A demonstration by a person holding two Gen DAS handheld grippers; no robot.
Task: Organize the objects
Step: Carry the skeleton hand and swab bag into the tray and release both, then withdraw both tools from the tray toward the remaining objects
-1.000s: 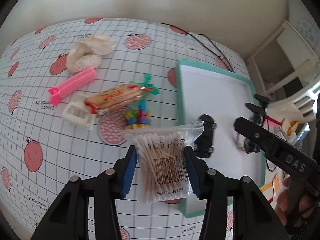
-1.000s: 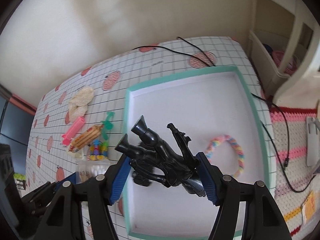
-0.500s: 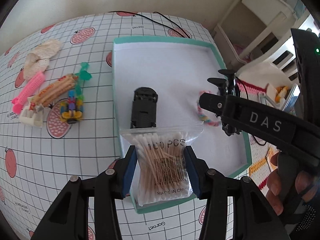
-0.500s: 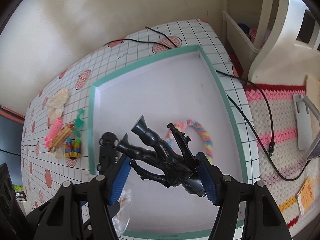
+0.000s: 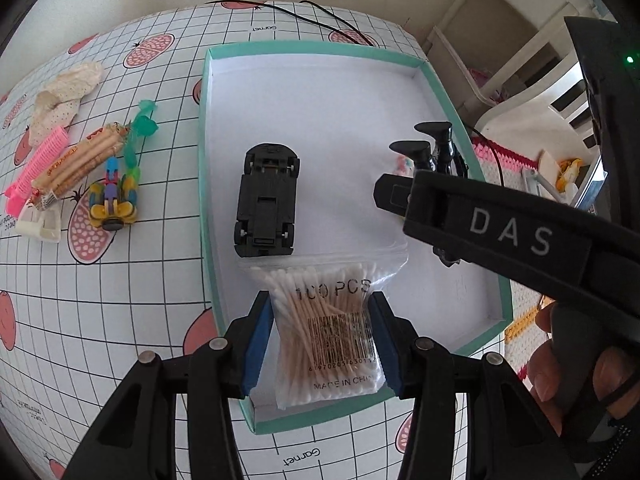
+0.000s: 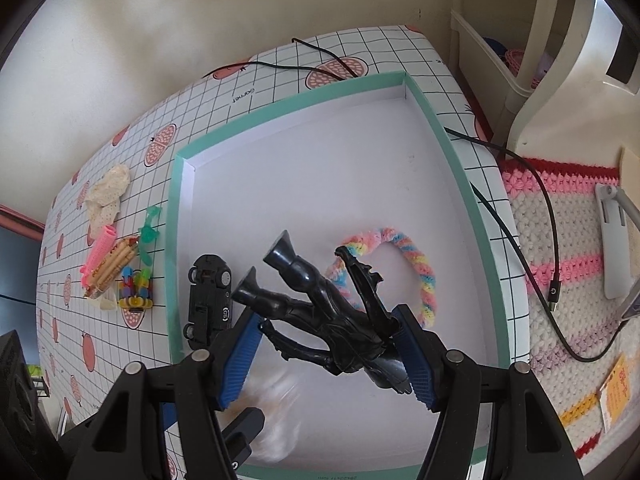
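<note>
Both grippers hold items, seemingly above tray.

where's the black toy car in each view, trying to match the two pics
Left wrist view: black toy car lies upside down in the tray's left half, just above the cotton swab bag.
Right wrist view: the car is at lower left inside the tray, by its left wall.
Shared landmark: the teal-rimmed tray.
</note>
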